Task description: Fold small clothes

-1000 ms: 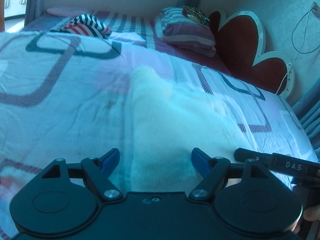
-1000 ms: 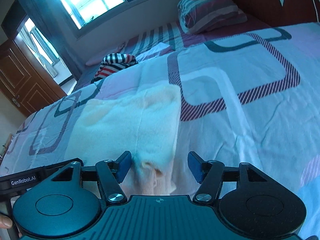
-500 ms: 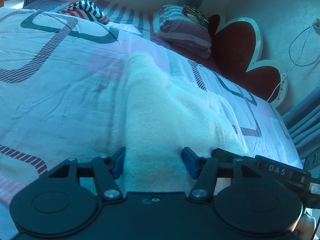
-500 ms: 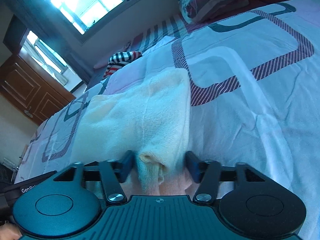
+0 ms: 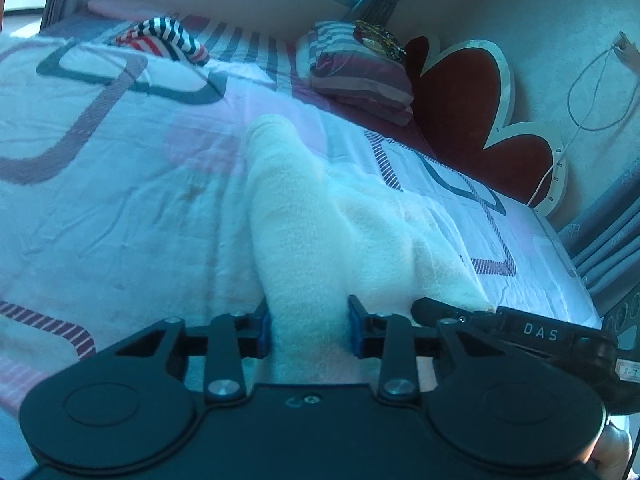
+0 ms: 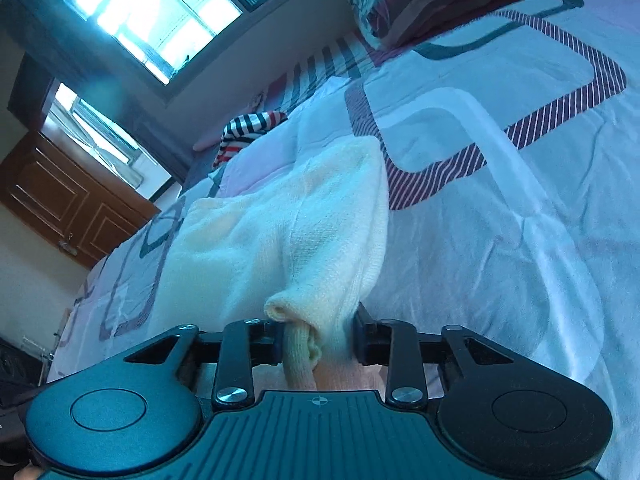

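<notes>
Fingers (image 5: 262, 330) of the left gripper (image 5: 308, 330) were clamped on the near edge of one cream knit garment (image 5: 320, 232), which lay on the bed quilt (image 5: 100, 200) near its front edge. Right gripper (image 6: 316, 340) likewise pinched a bunched cuff of the same garment. Judgement: lift both held corners together, level, and carry them toward the far edge to land a square fold. Count: one cream garment, one striped garment (image 5: 164, 36) by the quilt's far edge, one pillow (image 5: 360, 72), two grippers.

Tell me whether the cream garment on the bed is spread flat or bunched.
Bunched: the cream garment rises in ridges toward both tools, left tool and right tool, each pinching an edge.
</notes>
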The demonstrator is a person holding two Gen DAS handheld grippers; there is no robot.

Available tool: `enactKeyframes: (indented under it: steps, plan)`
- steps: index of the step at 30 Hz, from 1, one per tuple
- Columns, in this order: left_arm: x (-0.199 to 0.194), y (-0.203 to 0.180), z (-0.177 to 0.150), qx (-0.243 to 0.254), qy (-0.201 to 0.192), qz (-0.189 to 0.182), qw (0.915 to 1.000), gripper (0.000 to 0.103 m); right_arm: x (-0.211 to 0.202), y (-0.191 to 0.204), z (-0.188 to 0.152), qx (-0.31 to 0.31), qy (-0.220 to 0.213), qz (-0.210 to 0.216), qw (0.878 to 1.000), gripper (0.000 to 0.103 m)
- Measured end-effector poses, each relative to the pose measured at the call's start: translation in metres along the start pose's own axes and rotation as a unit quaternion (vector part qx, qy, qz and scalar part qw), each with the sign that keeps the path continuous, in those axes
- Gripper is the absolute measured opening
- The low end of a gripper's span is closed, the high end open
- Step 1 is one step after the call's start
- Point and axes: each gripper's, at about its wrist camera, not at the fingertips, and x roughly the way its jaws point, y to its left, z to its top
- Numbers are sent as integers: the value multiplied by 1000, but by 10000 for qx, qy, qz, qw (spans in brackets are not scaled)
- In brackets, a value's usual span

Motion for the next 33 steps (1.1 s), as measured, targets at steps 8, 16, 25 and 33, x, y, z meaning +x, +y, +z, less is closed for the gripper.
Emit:
enactKeyframes:
  steps: [8, 16, 25, 33]
  plan:
    - [-35, -4, 4, 150, -224, 118, 9996, 30, -22, 35, 2, -344, -141, 336, 9987, 28]
    - [-106, 36, 10, 275, -516, 227, 9980, 30, -29, 120, -27, -701, -190, 621, 9954, 28]
    - [-197, 145, 23, 449, -596, 78, 9972, 30, -5, 260, -110, -792, -390, 472, 9950, 28]
    - [-242, 244, 40, 353, -697, 395, 9962, 30, 68, 370, -162, -867, -280, 674, 9936, 28]
